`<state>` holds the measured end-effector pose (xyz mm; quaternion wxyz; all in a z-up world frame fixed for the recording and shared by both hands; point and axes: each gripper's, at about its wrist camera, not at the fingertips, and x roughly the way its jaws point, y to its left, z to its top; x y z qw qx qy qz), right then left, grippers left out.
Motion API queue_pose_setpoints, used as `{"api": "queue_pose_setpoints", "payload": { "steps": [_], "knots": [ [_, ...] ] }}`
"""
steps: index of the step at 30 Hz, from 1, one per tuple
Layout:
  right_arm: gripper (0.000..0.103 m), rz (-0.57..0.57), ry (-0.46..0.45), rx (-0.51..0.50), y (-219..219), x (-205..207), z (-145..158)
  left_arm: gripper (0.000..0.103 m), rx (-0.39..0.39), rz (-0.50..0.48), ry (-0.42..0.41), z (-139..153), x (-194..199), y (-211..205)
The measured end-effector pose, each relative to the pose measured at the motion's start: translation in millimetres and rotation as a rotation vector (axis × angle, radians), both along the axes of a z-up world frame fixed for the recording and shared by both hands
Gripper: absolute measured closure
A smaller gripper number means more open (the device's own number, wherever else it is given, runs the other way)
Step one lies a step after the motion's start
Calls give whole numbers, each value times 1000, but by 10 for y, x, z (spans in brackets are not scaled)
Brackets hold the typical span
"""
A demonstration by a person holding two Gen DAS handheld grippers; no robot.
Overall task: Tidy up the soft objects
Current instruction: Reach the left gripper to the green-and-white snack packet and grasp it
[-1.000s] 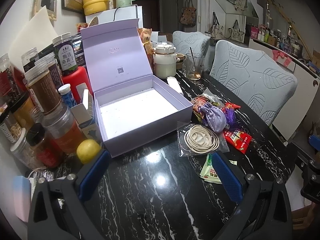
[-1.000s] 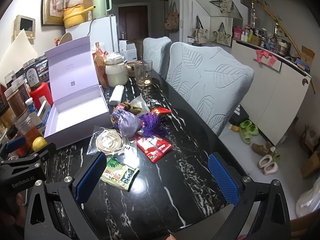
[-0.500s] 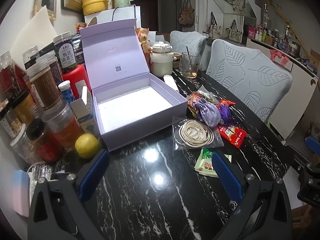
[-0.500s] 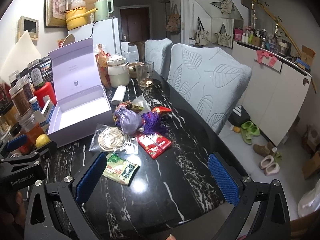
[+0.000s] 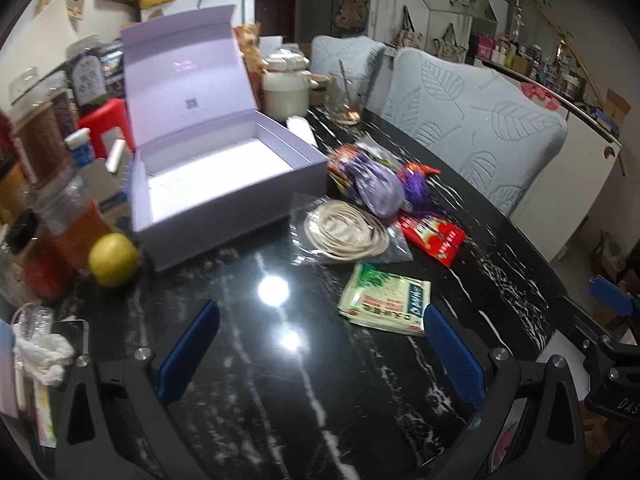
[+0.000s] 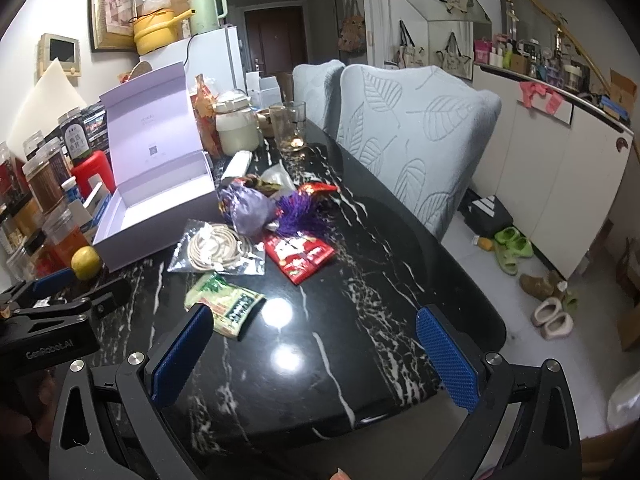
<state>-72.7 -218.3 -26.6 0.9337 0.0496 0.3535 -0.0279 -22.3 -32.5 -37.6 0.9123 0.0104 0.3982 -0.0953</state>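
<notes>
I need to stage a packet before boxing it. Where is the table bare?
Bare black marble lies between the tongs and the green packet, and along the chair-side edge right of the red packet. The open lilac box is empty. Crowded: jars left of it.

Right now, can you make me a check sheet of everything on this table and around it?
Surface: black marble table, glossy, lamp glare.
Job's things: open lilac box, nothing inside; purple pouch, bagged cord coil, red packet, green packet lie beside it.
Clutter: lemon, jars, white pot, glass.
Grippers: left gripper and right gripper open, holding nothing.
Cables: nothing seen loose.
Surroundings: leaf-pattern chairs, shoes.
</notes>
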Motion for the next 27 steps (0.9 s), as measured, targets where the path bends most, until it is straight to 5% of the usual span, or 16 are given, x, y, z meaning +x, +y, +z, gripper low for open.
{"api": "queue_pose_setpoints", "payload": {
  "steps": [27],
  "knots": [
    [0,-33,110,66,-612,487,-436,0,97,-123,227,-746,696,-727]
  ]
}}
